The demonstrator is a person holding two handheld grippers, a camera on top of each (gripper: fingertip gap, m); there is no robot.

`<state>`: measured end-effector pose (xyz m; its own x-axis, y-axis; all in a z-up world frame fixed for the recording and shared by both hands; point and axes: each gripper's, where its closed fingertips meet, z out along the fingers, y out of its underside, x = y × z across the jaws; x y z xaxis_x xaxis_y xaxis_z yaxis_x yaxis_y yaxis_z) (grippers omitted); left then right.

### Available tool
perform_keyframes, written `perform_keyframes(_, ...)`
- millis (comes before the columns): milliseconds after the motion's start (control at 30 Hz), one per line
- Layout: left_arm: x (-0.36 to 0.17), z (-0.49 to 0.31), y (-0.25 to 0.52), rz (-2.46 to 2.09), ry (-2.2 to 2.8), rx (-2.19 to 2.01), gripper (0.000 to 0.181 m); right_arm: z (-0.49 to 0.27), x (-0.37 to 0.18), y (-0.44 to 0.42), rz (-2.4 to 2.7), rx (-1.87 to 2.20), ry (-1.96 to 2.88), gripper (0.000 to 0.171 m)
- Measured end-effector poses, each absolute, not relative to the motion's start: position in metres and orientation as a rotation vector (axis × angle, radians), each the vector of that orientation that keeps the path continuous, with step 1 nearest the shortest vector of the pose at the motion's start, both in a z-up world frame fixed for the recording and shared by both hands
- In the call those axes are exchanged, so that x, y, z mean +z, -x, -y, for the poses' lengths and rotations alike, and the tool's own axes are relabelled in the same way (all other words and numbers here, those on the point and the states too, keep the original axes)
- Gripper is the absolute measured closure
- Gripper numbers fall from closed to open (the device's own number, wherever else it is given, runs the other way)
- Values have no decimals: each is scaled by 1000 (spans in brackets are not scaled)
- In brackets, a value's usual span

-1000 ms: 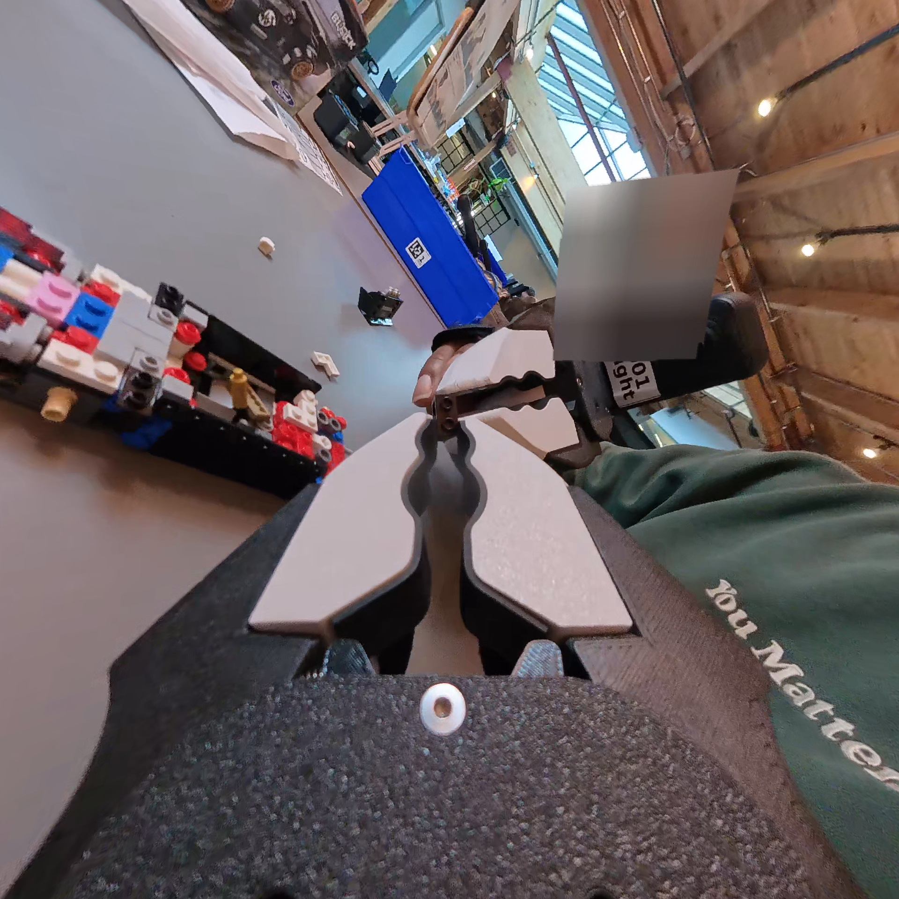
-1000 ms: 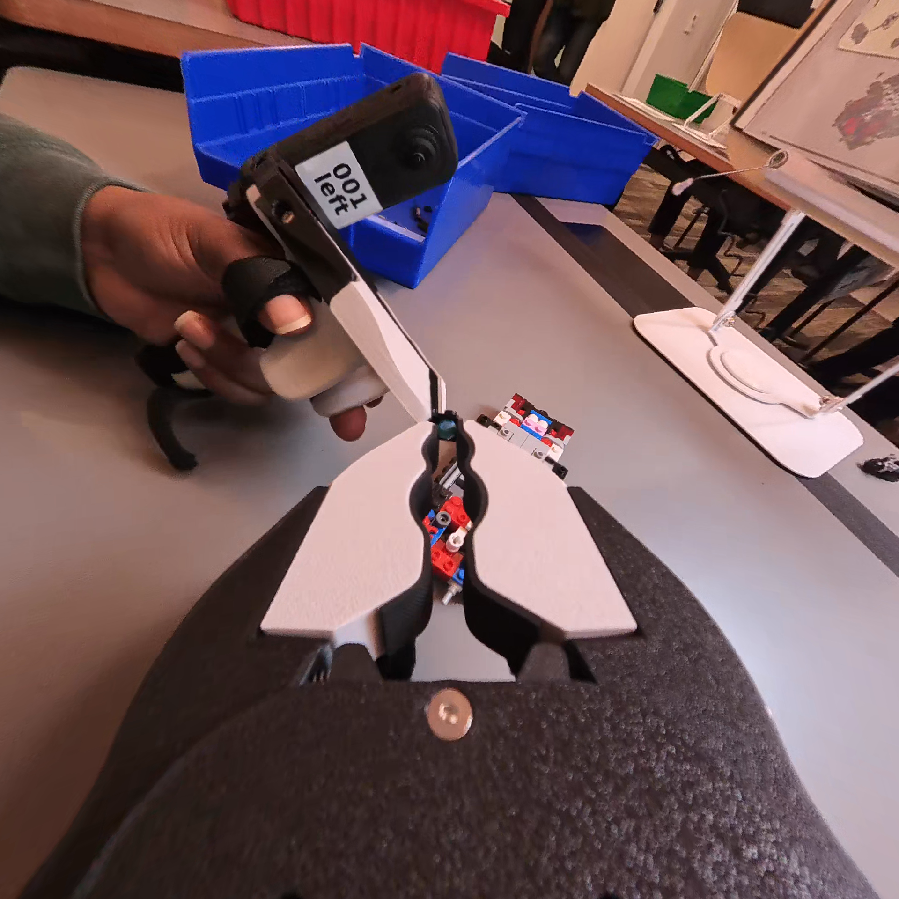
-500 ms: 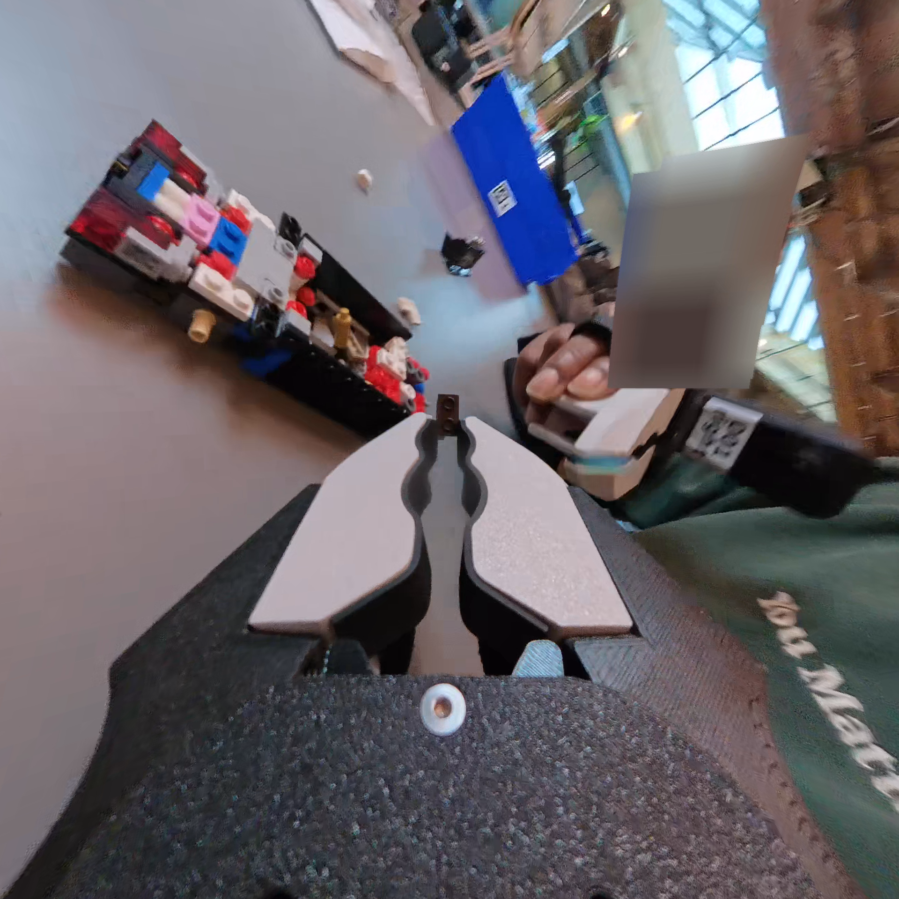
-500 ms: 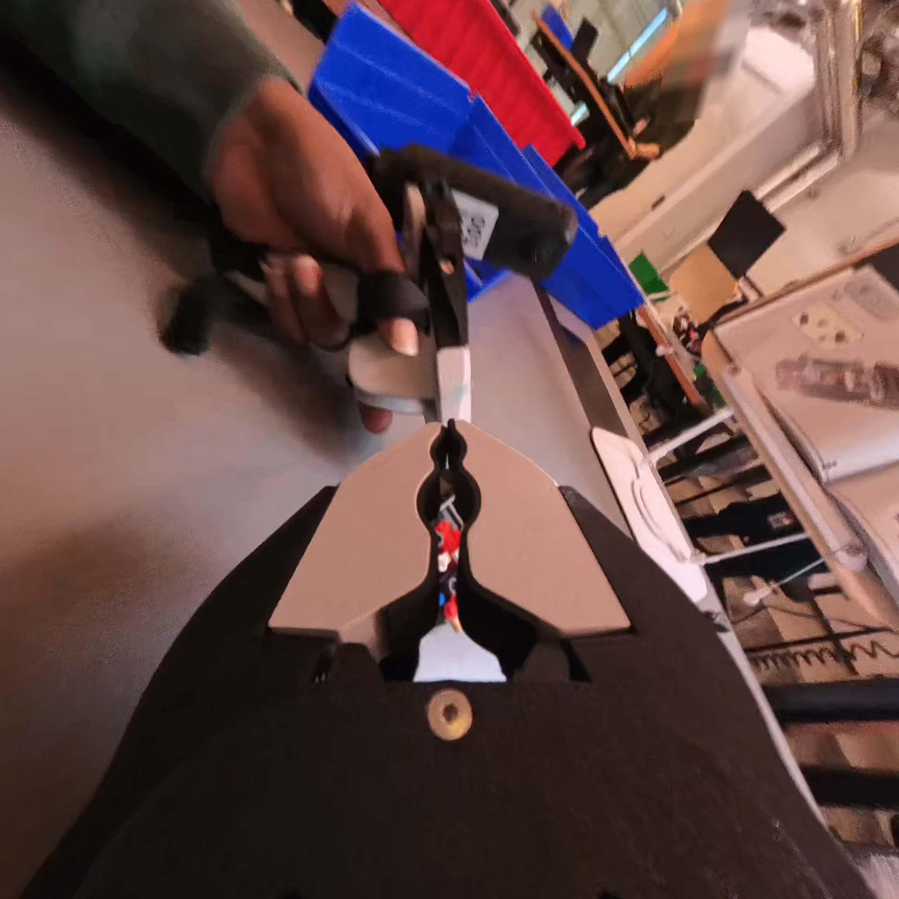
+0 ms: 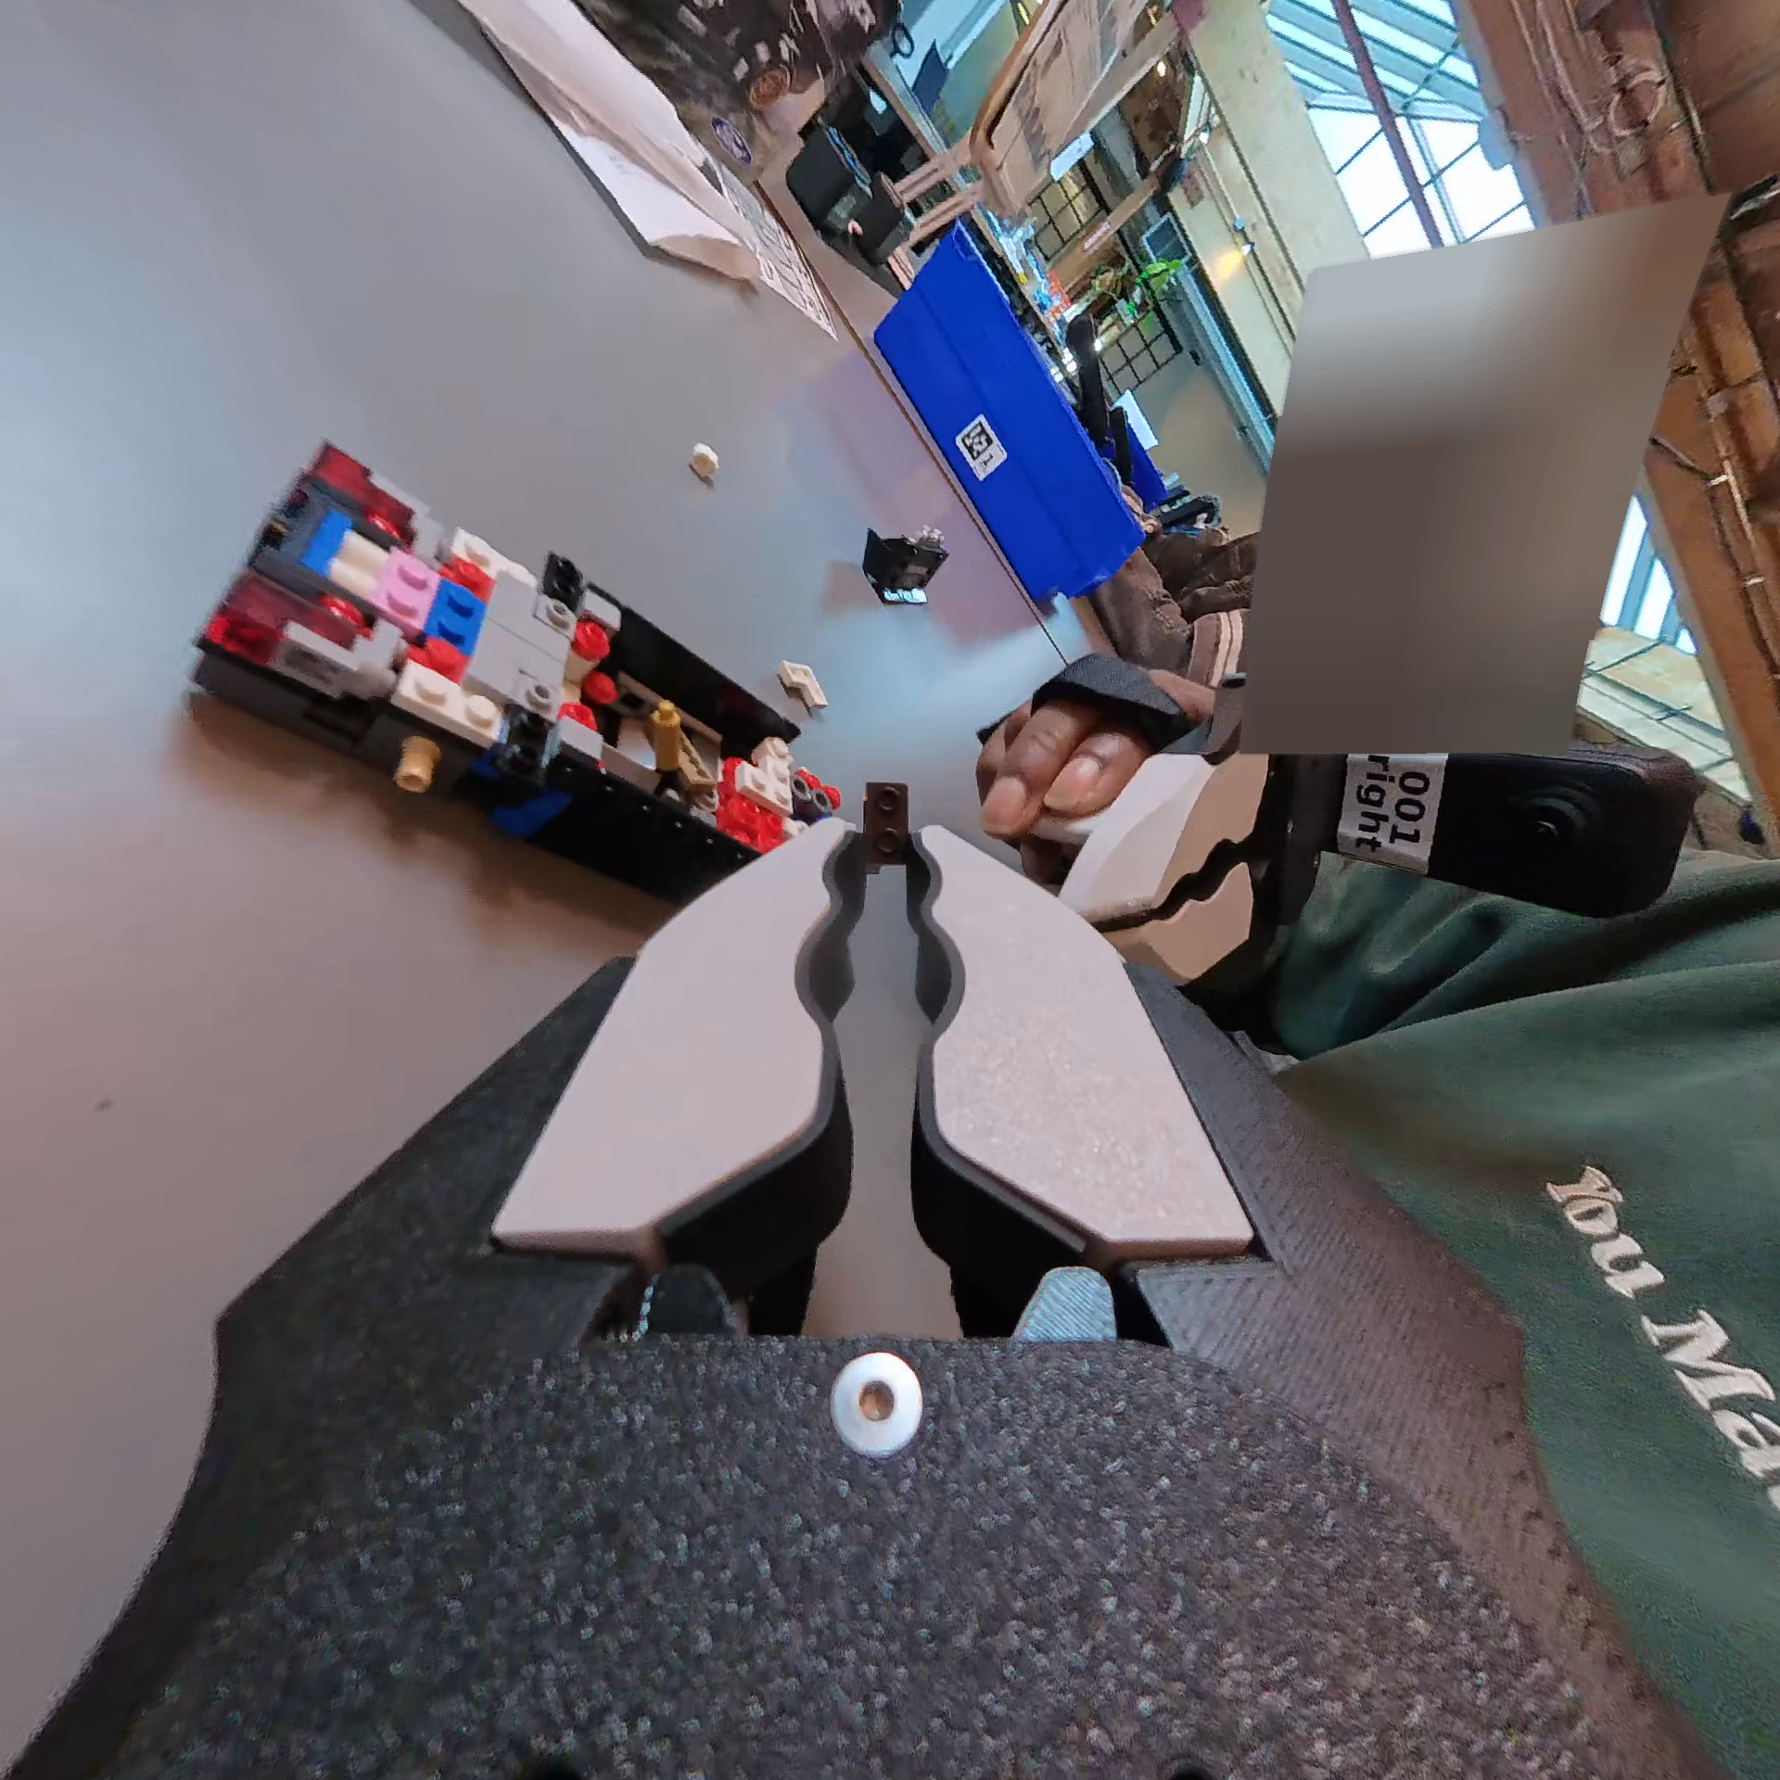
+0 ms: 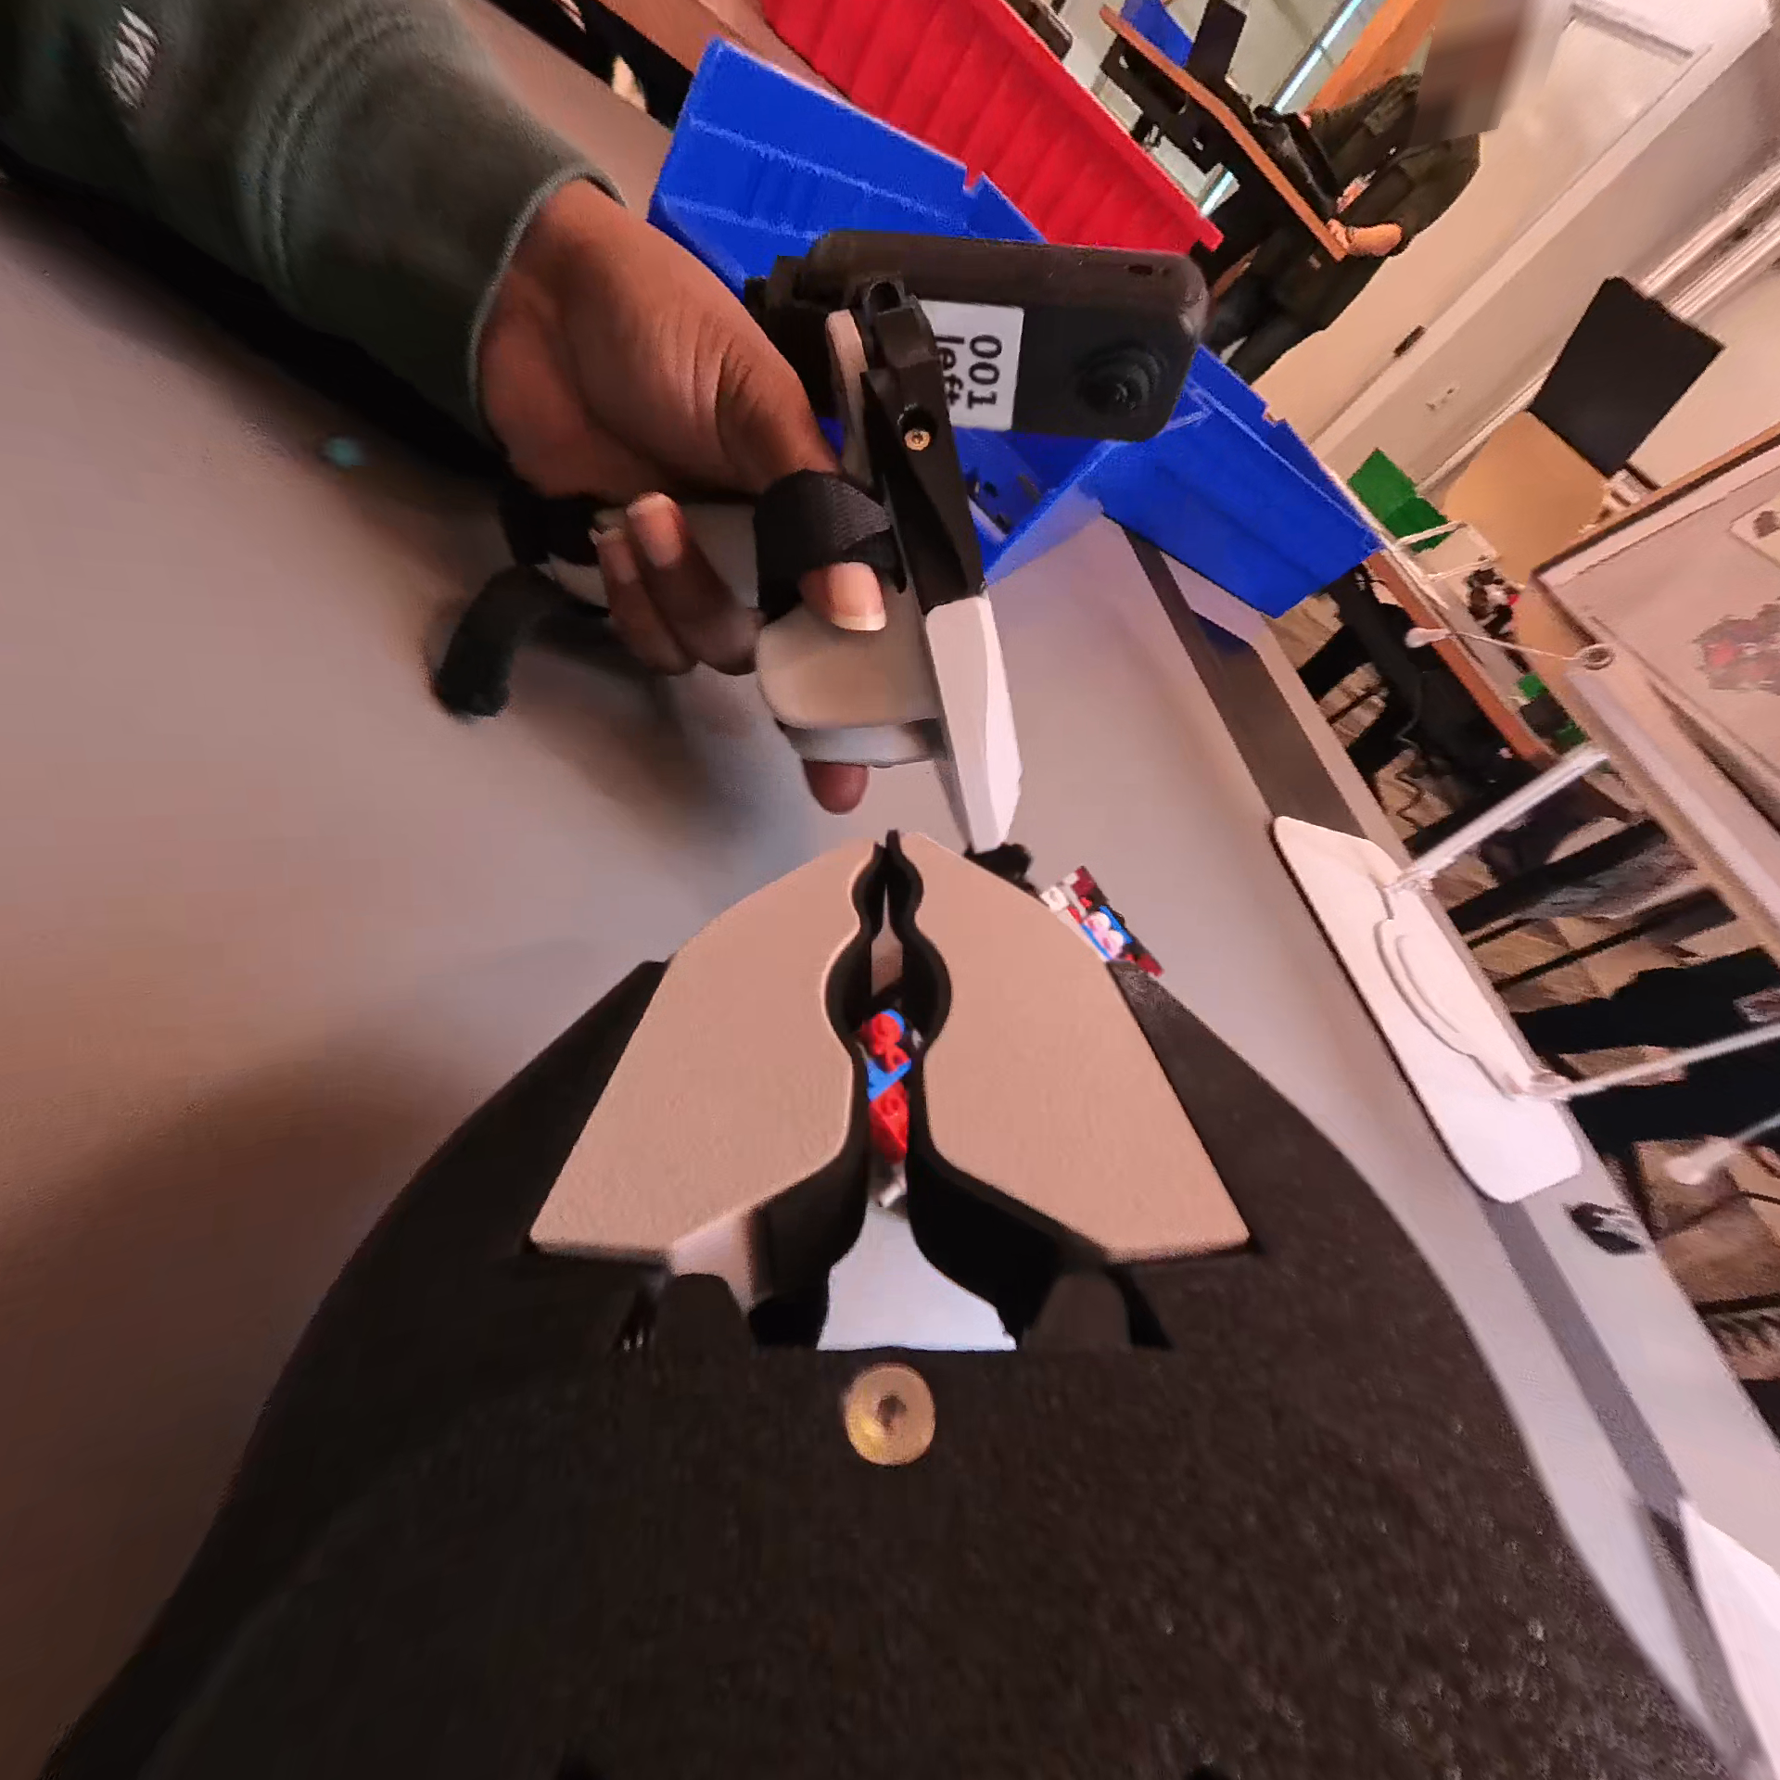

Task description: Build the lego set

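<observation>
Half-built lego model [image 5: 501, 674] lying on the grey desk [image 5: 289, 289], tongs on either side.
Beside the model's near end, the left tongs [image 5: 884, 840] pinch a small dark two-stud brick [image 5: 886, 807] at their tips; the right tongs [image 6: 892, 848] hang closed above the model with nothing between their tips.

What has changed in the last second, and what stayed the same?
The right gripper let go of the small dark piece, drew away from the left gripper and shut empty. Both grippers tilted, so the views swung. Unchanged: the left gripper keeps the dark piece pinched at its tips, and the lego model lies in place on the table.
</observation>
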<state>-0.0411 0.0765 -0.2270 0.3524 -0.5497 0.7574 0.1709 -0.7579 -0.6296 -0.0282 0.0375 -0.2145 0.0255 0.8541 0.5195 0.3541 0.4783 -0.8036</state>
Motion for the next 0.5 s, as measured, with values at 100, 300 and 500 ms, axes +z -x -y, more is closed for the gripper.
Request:
perform_keyframes(100,-216,-84,52,-323,1923,-1412,173,-33,-218,31,1566,625,1122,171)
perform_keyframes(300,-173,-93,84,-395,1759,-1253,173,-32,-222,35,1558,726,1175,170)
perform_keyframes(500,-136,-96,179,-491,1847,-474,173,-42,-218,34,1486,782,1243,163)
